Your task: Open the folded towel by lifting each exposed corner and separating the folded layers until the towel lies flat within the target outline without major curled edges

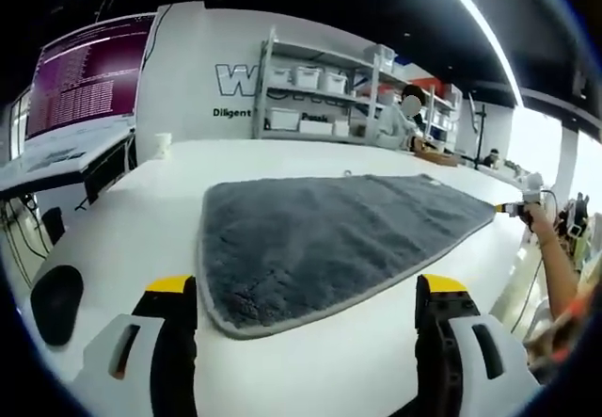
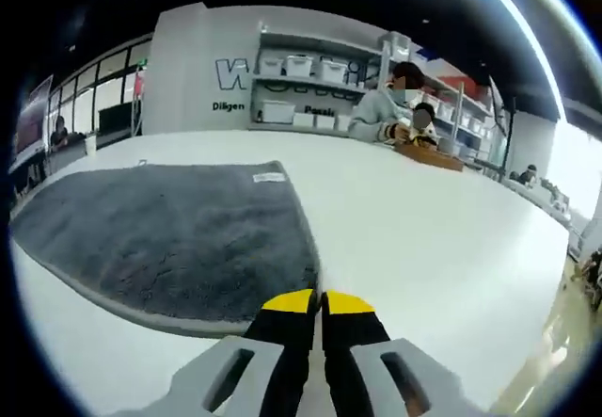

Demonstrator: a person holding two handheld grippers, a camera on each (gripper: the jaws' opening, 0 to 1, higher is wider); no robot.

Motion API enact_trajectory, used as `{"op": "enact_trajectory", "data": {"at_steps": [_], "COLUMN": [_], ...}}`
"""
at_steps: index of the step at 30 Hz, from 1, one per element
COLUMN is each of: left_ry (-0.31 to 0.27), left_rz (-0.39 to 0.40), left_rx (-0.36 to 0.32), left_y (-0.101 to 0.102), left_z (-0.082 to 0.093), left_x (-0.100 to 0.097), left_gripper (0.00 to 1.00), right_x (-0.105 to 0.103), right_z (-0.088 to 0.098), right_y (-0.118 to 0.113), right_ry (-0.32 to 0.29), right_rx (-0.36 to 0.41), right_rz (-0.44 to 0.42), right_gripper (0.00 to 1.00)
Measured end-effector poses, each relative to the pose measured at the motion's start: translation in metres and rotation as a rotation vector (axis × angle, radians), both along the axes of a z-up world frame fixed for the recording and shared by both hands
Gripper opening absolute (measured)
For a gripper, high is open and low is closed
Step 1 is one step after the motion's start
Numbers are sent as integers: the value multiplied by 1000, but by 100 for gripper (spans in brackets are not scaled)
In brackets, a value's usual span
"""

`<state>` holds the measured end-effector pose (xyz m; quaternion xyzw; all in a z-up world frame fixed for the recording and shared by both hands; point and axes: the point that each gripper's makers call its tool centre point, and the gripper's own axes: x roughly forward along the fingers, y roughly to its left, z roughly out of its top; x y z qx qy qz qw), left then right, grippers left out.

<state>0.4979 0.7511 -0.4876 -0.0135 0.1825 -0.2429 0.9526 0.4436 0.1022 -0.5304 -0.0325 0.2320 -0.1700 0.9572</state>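
A grey towel (image 1: 329, 238) lies spread out on the white table (image 1: 122, 238), with a light hemmed edge and a small label (image 2: 268, 178) at its far corner. My left gripper (image 1: 306, 290) stands open just above the table. Its yellow-tipped fingers (image 1: 169, 287) straddle the towel's near rounded corner without touching it. My right gripper (image 2: 318, 301) is shut, its yellow tips pressed together at the towel's (image 2: 169, 229) near right corner, apparently pinching the hem. In the left gripper view, the right gripper (image 1: 515, 207) sits at the towel's far right point, held by a person's arm (image 1: 557, 266).
A dark oval object (image 1: 56, 302) lies near the table's left edge, and a white cup (image 1: 162, 144) stands at the back. A monitor (image 1: 85, 73) and shelves with bins (image 1: 310, 92) are behind. Two people (image 2: 400, 106) sit at the far side of the table.
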Motion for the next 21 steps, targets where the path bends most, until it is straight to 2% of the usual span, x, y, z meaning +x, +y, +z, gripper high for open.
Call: {"op": "enact_trajectory", "data": {"at_steps": [6, 12, 14, 15, 18, 21], "left_ry": [9, 14, 15, 11, 8, 9], "left_rz": [-7, -7, -6, -9, -15, -19], "left_rx": [7, 7, 8, 10, 9, 7], "left_y": [-2, -1, 0, -1, -2, -4], "left_z": [-2, -3, -3, -3, -2, -2], "left_x": [-1, -1, -1, 0, 1, 3], "left_gripper": [94, 94, 94, 94, 94, 94], "right_x": [-1, -7, -9, -6, -6, -5], "right_z": [-2, 4, 9, 20, 27, 32], "right_y": [-3, -17, -22, -22, -15, -10], "right_ry": [41, 80, 65, 12, -7, -22], "right_rx": [-58, -120, -137, -173, -180, -175], "right_rz": [-13, -68, -93, -100, -82, -71], "right_gripper": [1, 25, 35, 41, 43, 50]}}
